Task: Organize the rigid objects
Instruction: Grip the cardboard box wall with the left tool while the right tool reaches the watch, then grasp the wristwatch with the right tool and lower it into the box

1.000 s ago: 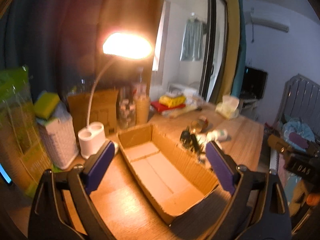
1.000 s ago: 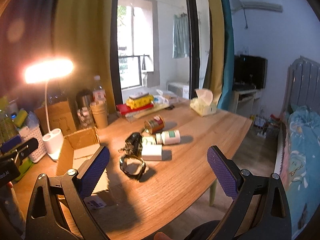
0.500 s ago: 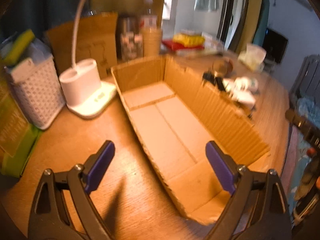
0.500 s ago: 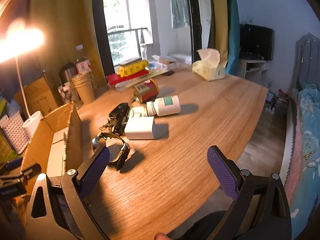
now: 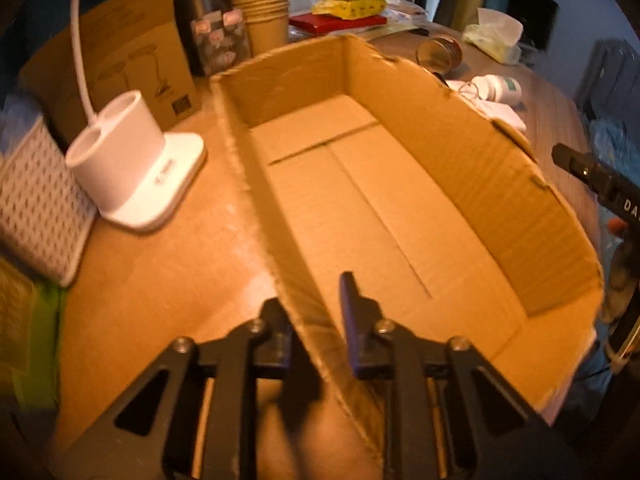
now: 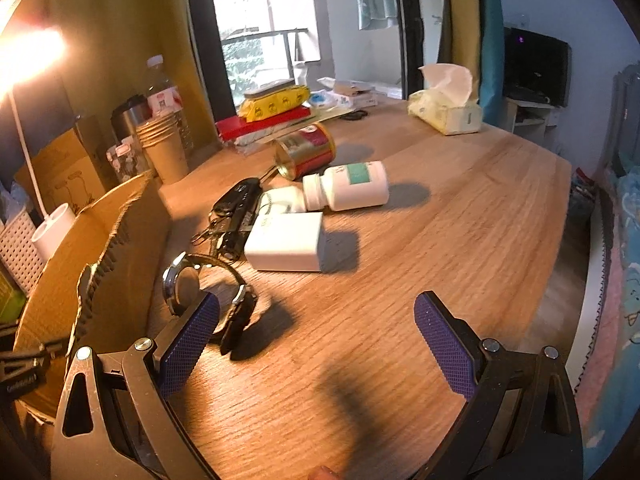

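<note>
An empty open cardboard box (image 5: pixel 400 208) lies on the wooden table. My left gripper (image 5: pixel 316 316) is shut on the box's near left wall, one finger inside and one outside. My right gripper (image 6: pixel 316 320) is open and empty, low over the table. Its left finger is close to a wristwatch (image 6: pixel 208 292) beside the box's wall (image 6: pixel 100 256). Beyond the watch lie a white rectangular case (image 6: pixel 286 242), black car keys (image 6: pixel 236 204), a white pill bottle (image 6: pixel 348 186) and a red and gold tin can (image 6: pixel 306 150), both on their sides.
A white lamp base (image 5: pixel 132 160) and a white basket (image 5: pixel 36 200) stand left of the box. Paper cups (image 6: pixel 164 144), bottles, a red and yellow stack (image 6: pixel 272 112) and a tissue box (image 6: pixel 444 108) line the far edge. A bed (image 6: pixel 624 260) is at the right.
My left gripper has moved down to the box and closed on its left wall. My right gripper has moved lower and closer to the watch, still open.
</note>
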A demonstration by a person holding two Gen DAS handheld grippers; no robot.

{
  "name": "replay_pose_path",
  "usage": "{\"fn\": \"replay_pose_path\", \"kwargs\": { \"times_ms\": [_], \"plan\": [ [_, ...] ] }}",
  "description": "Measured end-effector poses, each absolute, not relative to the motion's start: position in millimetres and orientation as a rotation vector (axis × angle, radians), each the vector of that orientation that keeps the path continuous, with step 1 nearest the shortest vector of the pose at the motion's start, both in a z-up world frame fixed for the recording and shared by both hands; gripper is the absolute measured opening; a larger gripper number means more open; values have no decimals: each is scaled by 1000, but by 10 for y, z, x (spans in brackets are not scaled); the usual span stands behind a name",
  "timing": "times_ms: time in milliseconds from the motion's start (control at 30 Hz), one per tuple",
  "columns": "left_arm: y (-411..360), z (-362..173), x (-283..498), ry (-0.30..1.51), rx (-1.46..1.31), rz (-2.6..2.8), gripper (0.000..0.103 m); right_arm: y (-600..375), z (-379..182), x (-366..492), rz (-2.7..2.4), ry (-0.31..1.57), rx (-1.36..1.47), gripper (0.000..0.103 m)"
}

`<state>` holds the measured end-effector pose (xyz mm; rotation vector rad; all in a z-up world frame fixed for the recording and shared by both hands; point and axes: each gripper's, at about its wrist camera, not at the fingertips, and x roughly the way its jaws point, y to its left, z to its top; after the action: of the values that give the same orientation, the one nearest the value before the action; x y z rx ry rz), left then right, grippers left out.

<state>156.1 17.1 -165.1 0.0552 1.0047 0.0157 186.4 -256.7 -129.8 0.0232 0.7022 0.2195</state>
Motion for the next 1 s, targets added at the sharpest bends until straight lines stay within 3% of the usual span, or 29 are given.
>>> {"fn": "replay_pose_path", "kwargs": {
  "times_ms": [267, 333, 600, 733, 833, 1000],
  "plan": [
    [227, -1574, 1756, 885, 210, -33, 14, -2256, -1378, 1954, 294, 750, -29, 99],
    [257, -1593, 1770, 861, 188, -39, 13, -2193, -1395, 2015, 292, 765, -37, 85],
    [383, -1607, 1686, 823, 49, -85, 11, -2103, -1492, 2191, 276, 827, -61, 60],
    [440, -1613, 1676, 828, -17, -118, 11, -2029, -1520, 2193, 275, 828, -81, 34],
    [468, -1628, 1667, 837, -68, -127, 11, -1995, -1527, 2188, 287, 821, -97, 21],
    [476, -1636, 1678, 844, -88, -129, 11, -2003, -1504, 2163, 293, 798, -91, 16]
  ]
}}
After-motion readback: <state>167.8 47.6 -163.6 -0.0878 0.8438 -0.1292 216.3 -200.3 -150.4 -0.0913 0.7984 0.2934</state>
